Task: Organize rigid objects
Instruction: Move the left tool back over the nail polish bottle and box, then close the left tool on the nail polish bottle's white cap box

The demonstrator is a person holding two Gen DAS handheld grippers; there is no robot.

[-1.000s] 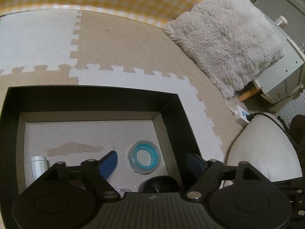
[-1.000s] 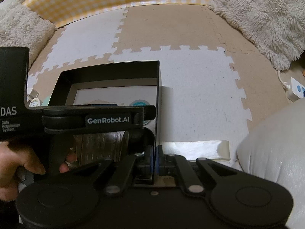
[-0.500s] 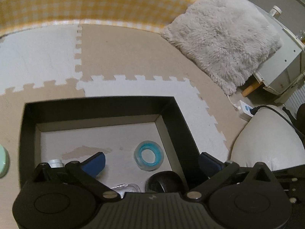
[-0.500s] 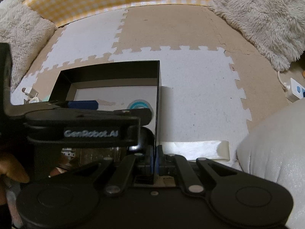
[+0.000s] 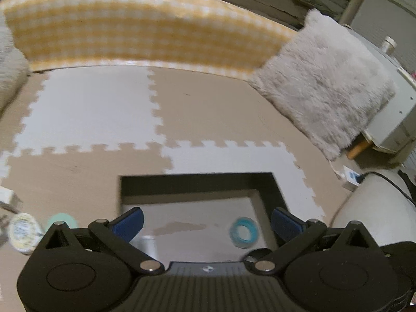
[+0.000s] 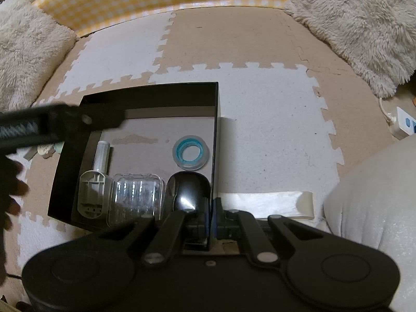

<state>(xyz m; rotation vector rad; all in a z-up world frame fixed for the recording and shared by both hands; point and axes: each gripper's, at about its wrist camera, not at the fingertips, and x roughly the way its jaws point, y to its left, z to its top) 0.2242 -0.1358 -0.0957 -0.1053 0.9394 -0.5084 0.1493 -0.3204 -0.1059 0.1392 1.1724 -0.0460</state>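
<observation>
Lifting clear, left gripper (image 5: 206, 222) now exposes box (image 6: 78, 156) contents.

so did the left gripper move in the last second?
Yes. The left gripper pulled back and to the left: the box now sits lower and to the right in its view, and its fingers are wide open.

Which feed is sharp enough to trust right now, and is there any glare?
Left wrist view is motion-blurred: the tape ring and black box rim smear. Right wrist view is sharp on the box contents, with a bright glare spot on the black mouse; only the left gripper crossing it is blurred. Both bend straight edges, fisheye-style.
</observation>
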